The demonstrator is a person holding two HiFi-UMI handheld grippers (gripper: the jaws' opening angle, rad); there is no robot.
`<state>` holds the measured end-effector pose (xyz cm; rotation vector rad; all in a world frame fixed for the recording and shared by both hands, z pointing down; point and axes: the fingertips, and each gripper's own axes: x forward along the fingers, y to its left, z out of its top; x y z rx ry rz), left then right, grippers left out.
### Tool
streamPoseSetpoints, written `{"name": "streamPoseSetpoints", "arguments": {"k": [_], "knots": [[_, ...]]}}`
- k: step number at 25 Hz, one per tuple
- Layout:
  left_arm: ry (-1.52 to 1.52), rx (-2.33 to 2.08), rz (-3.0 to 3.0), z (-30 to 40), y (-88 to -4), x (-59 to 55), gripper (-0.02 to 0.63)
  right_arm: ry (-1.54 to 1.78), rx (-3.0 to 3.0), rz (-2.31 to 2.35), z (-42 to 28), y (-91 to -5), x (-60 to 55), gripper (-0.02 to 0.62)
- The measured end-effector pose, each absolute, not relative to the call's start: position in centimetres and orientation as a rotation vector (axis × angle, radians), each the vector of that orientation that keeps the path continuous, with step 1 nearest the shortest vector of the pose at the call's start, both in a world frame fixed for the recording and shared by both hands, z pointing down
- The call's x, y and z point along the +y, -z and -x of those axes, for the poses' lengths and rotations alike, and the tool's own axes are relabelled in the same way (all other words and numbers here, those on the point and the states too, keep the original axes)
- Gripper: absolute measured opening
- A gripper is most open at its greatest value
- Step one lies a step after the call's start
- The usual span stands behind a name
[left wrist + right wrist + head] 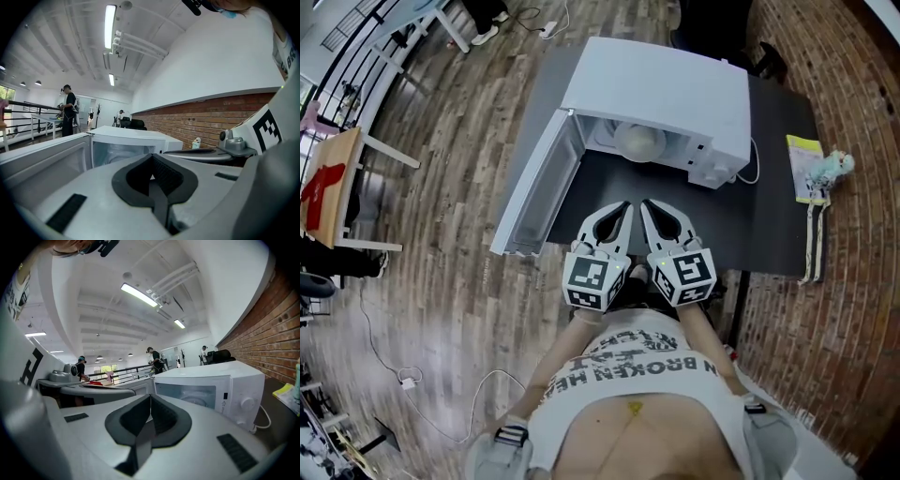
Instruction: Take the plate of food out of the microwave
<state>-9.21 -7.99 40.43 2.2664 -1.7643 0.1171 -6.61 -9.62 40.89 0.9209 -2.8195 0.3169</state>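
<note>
- The left gripper [151, 158] and the right gripper [150, 397] both have their jaws pressed together, with nothing between them.
- Ahead of both tips and well apart from them, the microwave [675, 98] stands with its door [539, 187] open to the left.
- The plate of food [638, 141] sits inside the cavity.
- The reach seems not yet begun. The next move likely calls for spreading the jaws and entering level to take the plate's rim.

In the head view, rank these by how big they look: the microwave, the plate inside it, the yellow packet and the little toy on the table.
Largest to smallest:
1. microwave
2. plate, only partly visible inside the cavity
3. yellow packet and toy, which look too alike to rank firmly; the packet is longer and the toy bulkier.
</note>
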Motion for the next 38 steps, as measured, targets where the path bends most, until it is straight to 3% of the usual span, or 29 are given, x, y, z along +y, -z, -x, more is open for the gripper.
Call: {"name": "streamPoseSetpoints", "arguments": {"k": [12, 30, 38], "knots": [[-0.197, -1.663, -2.338, 8.7, -41.5, -13.1, 0.006, -0.382, -2.77, -1.034, 6.1, -42.1, -14.2, 0.009], [-0.222, -1.436, -2.398, 14.7, -45.2, -20.6, 0.006, -0.458, -2.626, -1.268, 11.7, -45.4, -21.7, 0.009], [-0.257, -1.453, -2.328, 14.1, -47.1, -22.8, 0.008, -0.558, -2.565, -1.266, 9.3, -48.0, -24.2, 0.009]]}}
